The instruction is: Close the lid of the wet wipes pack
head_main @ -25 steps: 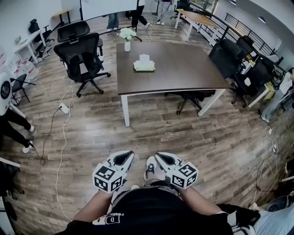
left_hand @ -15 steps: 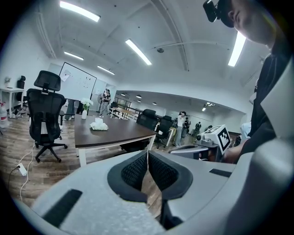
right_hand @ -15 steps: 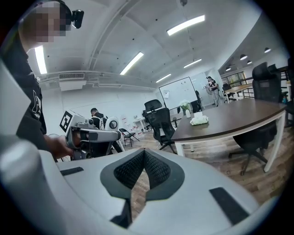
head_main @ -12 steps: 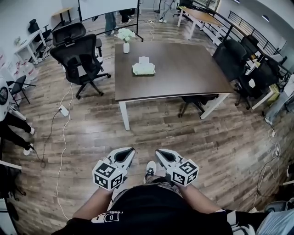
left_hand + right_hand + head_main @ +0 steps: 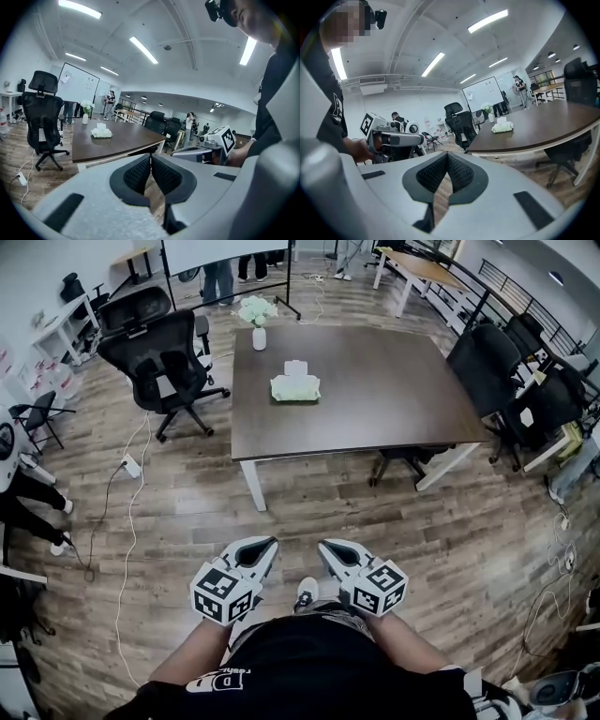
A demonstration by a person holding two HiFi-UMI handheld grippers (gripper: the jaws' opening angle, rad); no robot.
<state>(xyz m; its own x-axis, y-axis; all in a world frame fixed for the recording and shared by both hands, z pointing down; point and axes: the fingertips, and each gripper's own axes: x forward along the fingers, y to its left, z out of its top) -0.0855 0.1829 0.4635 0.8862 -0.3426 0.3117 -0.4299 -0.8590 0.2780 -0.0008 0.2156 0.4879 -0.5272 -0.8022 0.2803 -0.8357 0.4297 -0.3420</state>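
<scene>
The wet wipes pack point(image 5: 295, 387) is pale green and lies on the far part of the dark brown table point(image 5: 375, 409), with its white lid standing up at the back. It also shows small in the left gripper view point(image 5: 101, 133) and the right gripper view point(image 5: 502, 127). My left gripper point(image 5: 265, 546) and right gripper point(image 5: 328, 547) are held side by side close to my body, over the wooden floor and well short of the table. Both are shut with nothing between their pads point(image 5: 140, 172) point(image 5: 459, 172).
A white vase of flowers point(image 5: 258, 321) stands at the table's far left corner. A black office chair point(image 5: 157, 354) is left of the table and more chairs point(image 5: 492, 357) are at its right. A power strip and cable point(image 5: 130, 466) lie on the floor. People stand at the back.
The table and the pack have come a little nearer and lower in the head view. Both grippers stay shut near my body.
</scene>
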